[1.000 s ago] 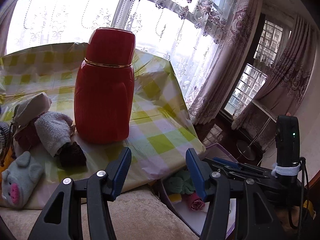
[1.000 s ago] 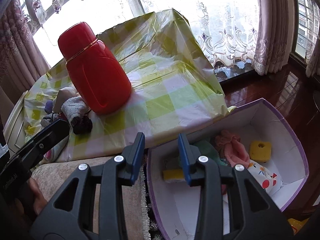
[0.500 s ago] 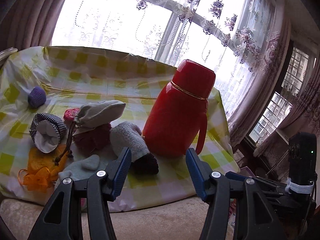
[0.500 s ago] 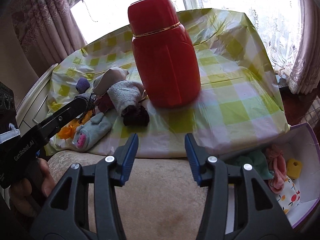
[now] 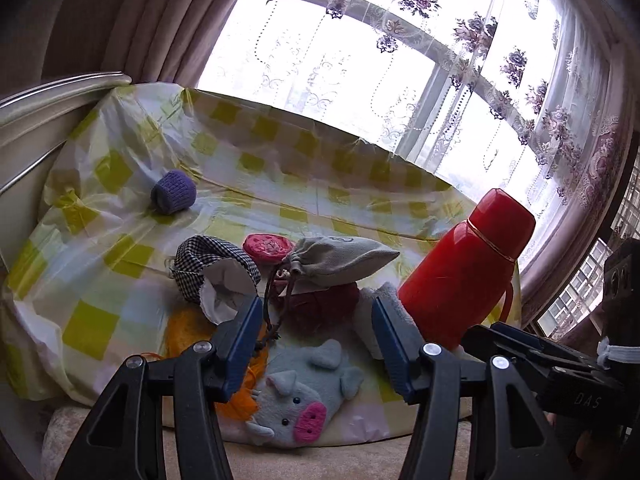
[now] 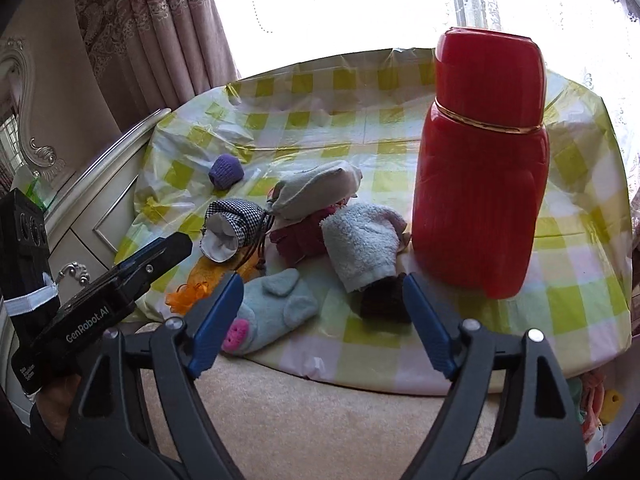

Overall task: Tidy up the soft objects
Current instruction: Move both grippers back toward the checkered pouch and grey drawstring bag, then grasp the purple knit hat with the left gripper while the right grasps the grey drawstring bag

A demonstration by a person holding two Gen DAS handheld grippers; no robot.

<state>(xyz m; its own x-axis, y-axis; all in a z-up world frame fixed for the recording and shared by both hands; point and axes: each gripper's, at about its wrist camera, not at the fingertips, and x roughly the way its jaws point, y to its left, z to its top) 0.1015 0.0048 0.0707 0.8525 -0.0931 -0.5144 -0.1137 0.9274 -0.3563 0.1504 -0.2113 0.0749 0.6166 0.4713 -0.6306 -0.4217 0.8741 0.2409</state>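
Yellow-checked plastic tablecloth [image 6: 580,304] bears a grey plush pig [image 5: 304,396]; right gripper [image 6: 324,320] has just been opening, empty; left gripper [image 5: 316,344] parted, empty.

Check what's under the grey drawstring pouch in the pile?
The grey drawstring pouch lies on a dark red fuzzy bundle, with a pink round item just behind. The pouch covers the bundle's top, so its full shape is hidden.

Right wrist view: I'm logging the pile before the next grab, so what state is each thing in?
Flask: upright, capped.
Grey pouch: lying, drawn shut.
Checked pouch: on its side, mouth open.
Pig toy: lying at the cloth's edge.
Right gripper: open, empty, jaws just widened.
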